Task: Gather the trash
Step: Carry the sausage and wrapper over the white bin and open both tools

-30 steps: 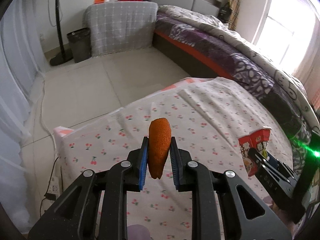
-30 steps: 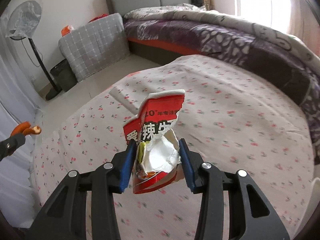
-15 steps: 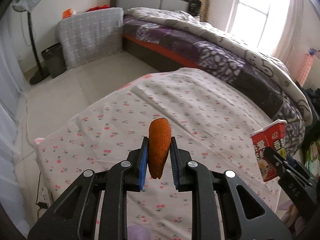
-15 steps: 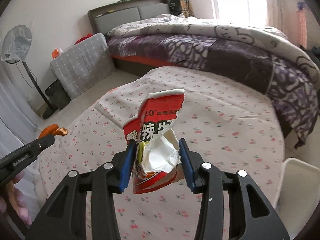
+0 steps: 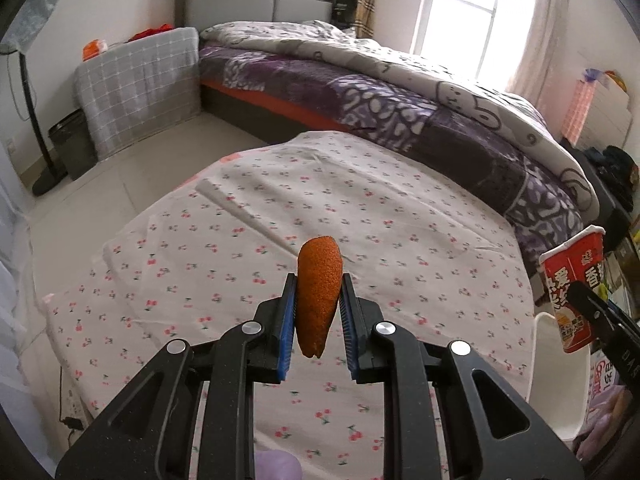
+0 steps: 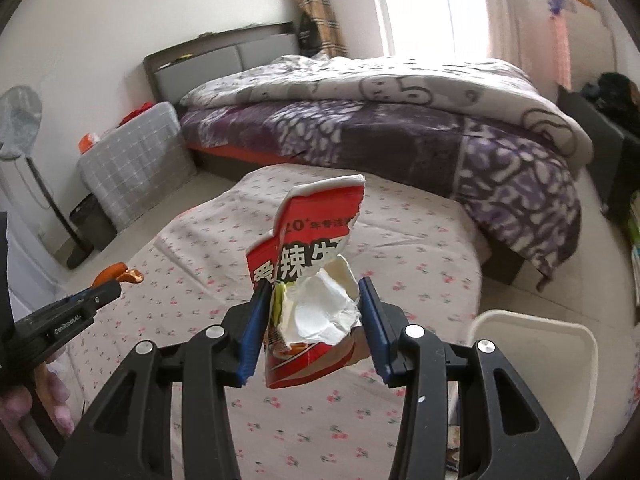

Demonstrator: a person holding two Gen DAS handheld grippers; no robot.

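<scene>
An orange peel [image 5: 320,256] stands upright between the blue pads of my left gripper [image 5: 318,278], which is shut on it above the cherry-print tablecloth [image 5: 360,208]. My right gripper [image 6: 314,284] is shut on a torn, crumpled red and white paper cup [image 6: 316,232] with printed characters. In the left wrist view the same cup [image 5: 572,272] shows at the right edge in the right gripper [image 5: 580,292]. The right wrist view shows the left gripper [image 6: 108,286] at the left edge with the peel [image 6: 120,272]. A white bin [image 6: 532,336] sits low at the right, beside the table.
A bed with a purple patterned quilt [image 5: 400,92] runs behind the table. On the floor at the left stand a grey checked cover [image 5: 140,80], a black bin [image 5: 70,144] and a fan stand [image 5: 36,120]. A hand [image 6: 48,396] holds the left gripper.
Both grippers have swung to the right over the table with their loads still held. The white bin has come into view at the lower right.
</scene>
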